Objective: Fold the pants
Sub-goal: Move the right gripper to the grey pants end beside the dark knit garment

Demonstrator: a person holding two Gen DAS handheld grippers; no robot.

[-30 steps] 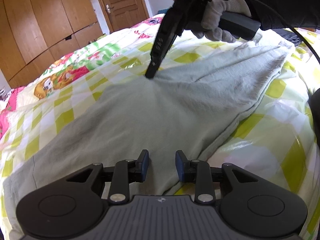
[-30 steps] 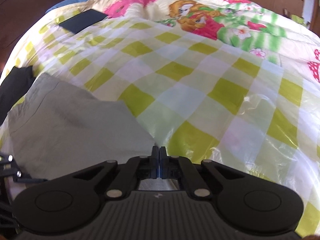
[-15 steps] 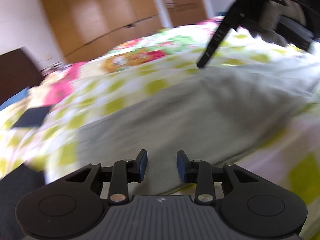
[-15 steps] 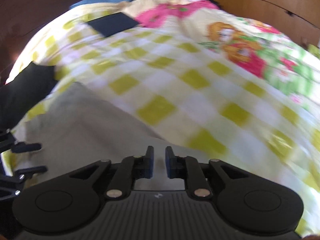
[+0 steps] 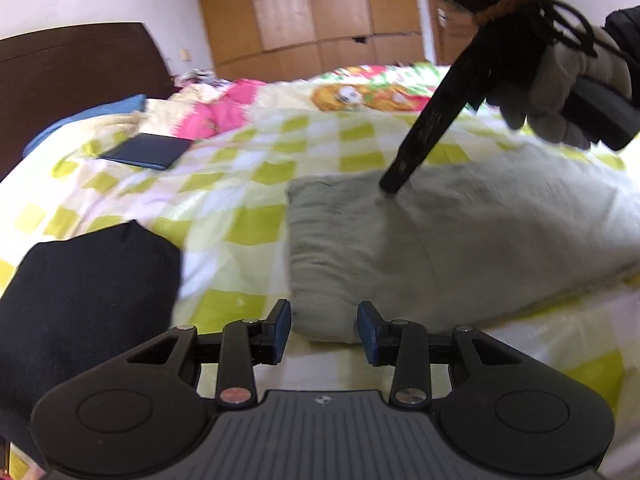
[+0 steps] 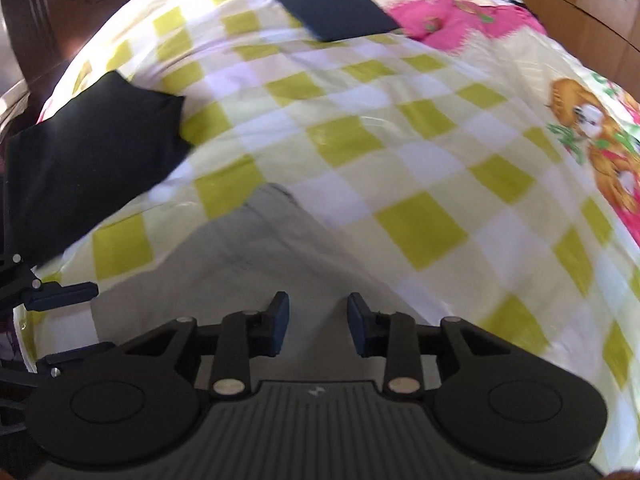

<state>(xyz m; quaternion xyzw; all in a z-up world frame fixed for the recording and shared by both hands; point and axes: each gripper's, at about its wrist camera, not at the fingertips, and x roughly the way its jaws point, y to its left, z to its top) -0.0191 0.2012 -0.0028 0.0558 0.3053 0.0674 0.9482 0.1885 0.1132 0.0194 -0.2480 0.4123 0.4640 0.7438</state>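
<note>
Grey pants (image 5: 440, 248) lie folded lengthwise on the checked bedspread (image 5: 248, 184), one short end towards me. My left gripper (image 5: 324, 330) hovers over the near corner of that end, its jaws opening with nothing gripped between them. My right gripper (image 5: 394, 188) comes down from the upper right, its tips at the pants' far edge. In the right wrist view the right gripper (image 6: 318, 324) hangs over the grey pants (image 6: 248, 264), jaws opening and the cloth below them, not pinched. The left gripper's fingers (image 6: 60, 294) show at the left edge there.
A folded black garment (image 5: 84, 292) lies left of the pants near the bed's edge. A folded navy item (image 5: 146, 151) sits farther up the bed by a pink pillow (image 5: 216, 114). A dark headboard (image 5: 76, 68) and wooden wardrobes (image 5: 316, 12) stand behind.
Both grippers swept along the pants towards their end near the headboard. The right gripper, shut a second ago, has come open; the left one has widened slightly.
</note>
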